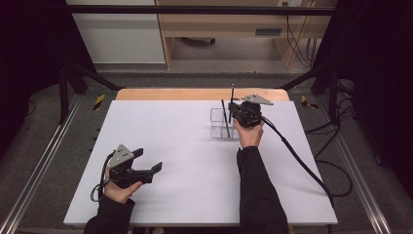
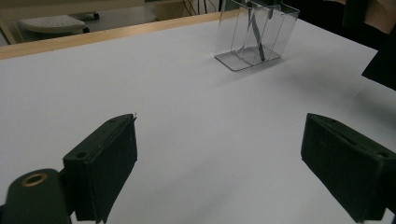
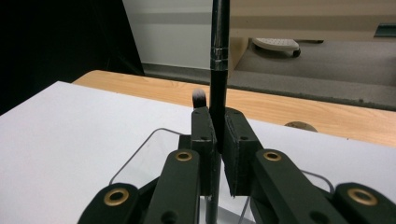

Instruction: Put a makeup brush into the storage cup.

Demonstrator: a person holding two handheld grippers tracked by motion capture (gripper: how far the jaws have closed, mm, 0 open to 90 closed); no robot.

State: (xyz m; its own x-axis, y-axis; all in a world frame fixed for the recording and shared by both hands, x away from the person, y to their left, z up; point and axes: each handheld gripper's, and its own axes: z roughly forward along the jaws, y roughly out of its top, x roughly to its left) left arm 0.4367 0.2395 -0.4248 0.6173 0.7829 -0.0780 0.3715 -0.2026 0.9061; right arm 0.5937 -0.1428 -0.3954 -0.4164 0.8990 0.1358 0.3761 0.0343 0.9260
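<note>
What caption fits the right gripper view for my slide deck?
Right gripper clamps an upright black brush above the clear holder.

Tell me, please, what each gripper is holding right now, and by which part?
The right gripper clamps a slim black brush on its handle, upright over the clear holder. The left gripper is open and holds nothing.

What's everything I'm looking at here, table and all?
Clear holder: one, transparent, compartments, far right of table centre.
Brushes: two, black handles; one leaning in the holder, one upright, clamped in the right gripper over the holder.
Table: one, white top, wooden far edge.
Left hand-held gripper: black, jaws open, holding nothing, near left of table.
Right hand-held gripper: black, shut on the brush.
</note>
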